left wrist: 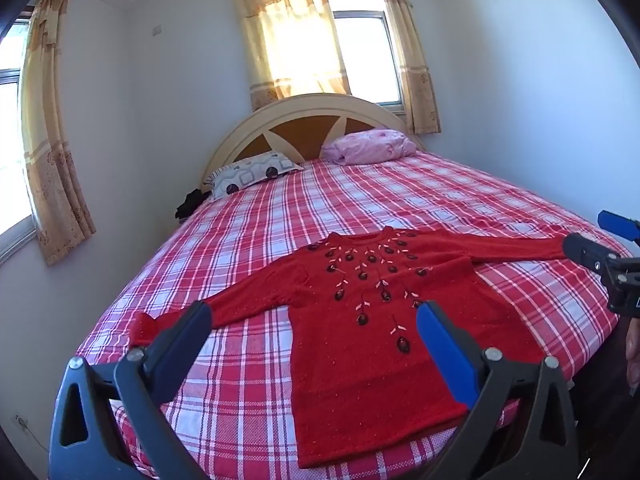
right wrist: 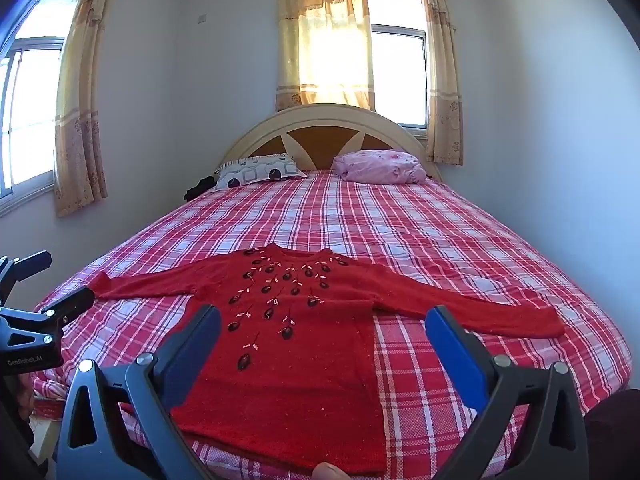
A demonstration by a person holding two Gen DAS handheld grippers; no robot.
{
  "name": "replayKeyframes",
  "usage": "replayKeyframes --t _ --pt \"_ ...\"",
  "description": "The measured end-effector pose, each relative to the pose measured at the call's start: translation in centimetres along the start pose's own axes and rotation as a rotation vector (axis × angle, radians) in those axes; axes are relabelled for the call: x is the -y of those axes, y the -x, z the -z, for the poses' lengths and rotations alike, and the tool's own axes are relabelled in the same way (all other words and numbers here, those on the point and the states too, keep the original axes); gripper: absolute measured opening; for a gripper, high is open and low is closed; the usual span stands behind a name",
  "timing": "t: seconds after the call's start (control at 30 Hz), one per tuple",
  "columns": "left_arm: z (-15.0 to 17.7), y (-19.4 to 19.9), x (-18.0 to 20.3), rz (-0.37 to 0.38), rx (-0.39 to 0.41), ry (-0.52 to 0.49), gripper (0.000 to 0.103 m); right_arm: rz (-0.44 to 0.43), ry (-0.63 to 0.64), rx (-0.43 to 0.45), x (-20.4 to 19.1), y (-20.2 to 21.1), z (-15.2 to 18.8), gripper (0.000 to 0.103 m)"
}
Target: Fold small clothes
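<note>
A small red knit sweater (left wrist: 360, 356) with dark bead flowers lies flat, face up, on the red plaid bed (left wrist: 360, 200), both sleeves spread out sideways and the hem at the near edge. It also shows in the right wrist view (right wrist: 304, 360). My left gripper (left wrist: 316, 320) is open and empty, held above the sweater's left side and left sleeve. My right gripper (right wrist: 324, 324) is open and empty, held above the sweater's right side. Each gripper shows at the edge of the other's view: the right one (left wrist: 600, 240), the left one (right wrist: 60, 280).
Two pillows, a patterned one (right wrist: 256, 172) and a pink one (right wrist: 380, 166), lie at the headboard (right wrist: 328, 128). A dark item (right wrist: 200, 188) sits by the far left bed edge. Walls close in on both sides; curtained windows (right wrist: 396, 72) stand behind.
</note>
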State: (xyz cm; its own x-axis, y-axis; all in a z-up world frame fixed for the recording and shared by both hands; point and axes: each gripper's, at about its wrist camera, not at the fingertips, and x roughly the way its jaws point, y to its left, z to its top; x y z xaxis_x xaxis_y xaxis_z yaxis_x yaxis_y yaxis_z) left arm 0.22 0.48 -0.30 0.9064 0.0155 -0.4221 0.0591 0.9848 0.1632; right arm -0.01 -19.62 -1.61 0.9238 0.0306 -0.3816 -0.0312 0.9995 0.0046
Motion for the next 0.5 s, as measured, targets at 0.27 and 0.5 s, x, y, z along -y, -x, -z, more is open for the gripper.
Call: replayKeyframes --t 0.27,0.5 --pt "-0.11 -0.2 -0.09 -0.003 -0.007 0.003 0.103 0.002 -0.011 -0.004 0.29 -0.03 0.01 0.102" --pt "-0.01 -0.33 -0.28 -0.006 -0.005 0.01 0.103 0.003 -0.012 -0.007 0.47 -0.12 -0.04 0.102"
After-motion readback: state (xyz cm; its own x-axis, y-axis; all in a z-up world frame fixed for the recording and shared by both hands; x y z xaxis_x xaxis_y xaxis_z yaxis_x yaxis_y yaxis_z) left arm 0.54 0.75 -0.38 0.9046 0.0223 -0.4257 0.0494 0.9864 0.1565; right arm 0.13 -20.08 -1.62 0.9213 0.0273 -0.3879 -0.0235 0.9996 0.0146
